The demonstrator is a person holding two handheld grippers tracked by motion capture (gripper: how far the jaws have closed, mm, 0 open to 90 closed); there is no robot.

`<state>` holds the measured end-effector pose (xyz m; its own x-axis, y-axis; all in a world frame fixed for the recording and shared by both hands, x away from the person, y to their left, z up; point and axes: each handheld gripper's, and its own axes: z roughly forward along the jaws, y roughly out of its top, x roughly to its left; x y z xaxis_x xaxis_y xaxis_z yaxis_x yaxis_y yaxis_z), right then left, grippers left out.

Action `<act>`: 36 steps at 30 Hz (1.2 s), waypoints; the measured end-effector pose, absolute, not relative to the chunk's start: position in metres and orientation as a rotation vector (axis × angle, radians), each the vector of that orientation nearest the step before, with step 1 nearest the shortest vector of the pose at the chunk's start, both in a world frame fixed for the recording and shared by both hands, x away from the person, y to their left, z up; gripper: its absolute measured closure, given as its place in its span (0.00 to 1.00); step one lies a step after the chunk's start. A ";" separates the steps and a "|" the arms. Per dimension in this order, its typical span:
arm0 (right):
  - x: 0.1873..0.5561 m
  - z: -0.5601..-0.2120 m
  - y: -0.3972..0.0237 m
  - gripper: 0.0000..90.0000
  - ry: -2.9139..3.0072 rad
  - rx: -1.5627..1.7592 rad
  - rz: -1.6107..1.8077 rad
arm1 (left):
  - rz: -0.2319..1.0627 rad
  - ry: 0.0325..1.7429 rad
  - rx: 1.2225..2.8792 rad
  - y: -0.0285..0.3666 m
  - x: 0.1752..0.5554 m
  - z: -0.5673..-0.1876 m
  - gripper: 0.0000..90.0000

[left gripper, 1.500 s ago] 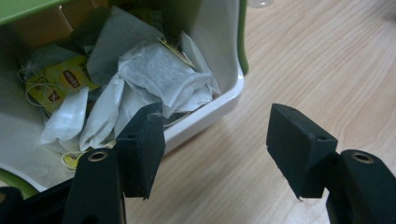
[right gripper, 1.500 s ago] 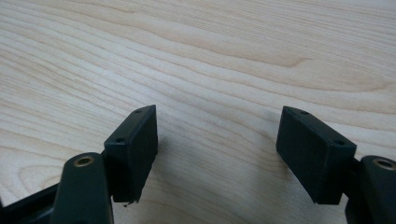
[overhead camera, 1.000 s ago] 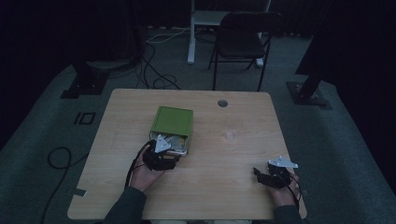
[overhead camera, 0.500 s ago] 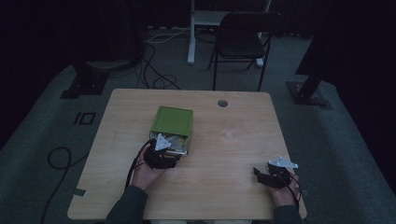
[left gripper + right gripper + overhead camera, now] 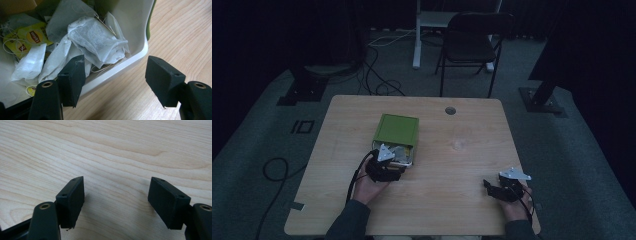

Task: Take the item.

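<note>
A green box [image 5: 396,131] lies on the wooden table [image 5: 452,165], and its white inner tray [image 5: 120,67] is slid out toward me. In the tray are several white tea bags [image 5: 95,42] with strings and a yellow tag [image 5: 32,37]. My left gripper [image 5: 115,80] is at the tray's front corner [image 5: 387,162] and is open. One jaw reaches over the tray's edge by the tea bags, the other stands over bare wood outside, and neither pad presses on anything. My right gripper [image 5: 116,200] rests open over bare table near the front right [image 5: 492,187], with nothing between its jaws.
A round cable hole [image 5: 450,110] sits near the table's far edge. Behind the table stand a dark chair [image 5: 474,40] and a white post, with cables on the floor [image 5: 382,75]. Black stand bases flank the table at left and right.
</note>
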<state>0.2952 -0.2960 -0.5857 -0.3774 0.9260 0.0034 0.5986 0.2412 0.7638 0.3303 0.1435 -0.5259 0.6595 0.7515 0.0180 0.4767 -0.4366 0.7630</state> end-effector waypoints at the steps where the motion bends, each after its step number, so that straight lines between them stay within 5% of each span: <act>1: 0.295 -0.586 -0.296 0.32 2.066 1.391 0.962 | 0.461 0.945 2.116 0.144 0.329 -0.526 0.38; 36: 0.295 -0.586 -0.296 0.32 2.066 1.389 0.962 | 0.438 0.920 2.126 0.153 0.297 -0.524 0.46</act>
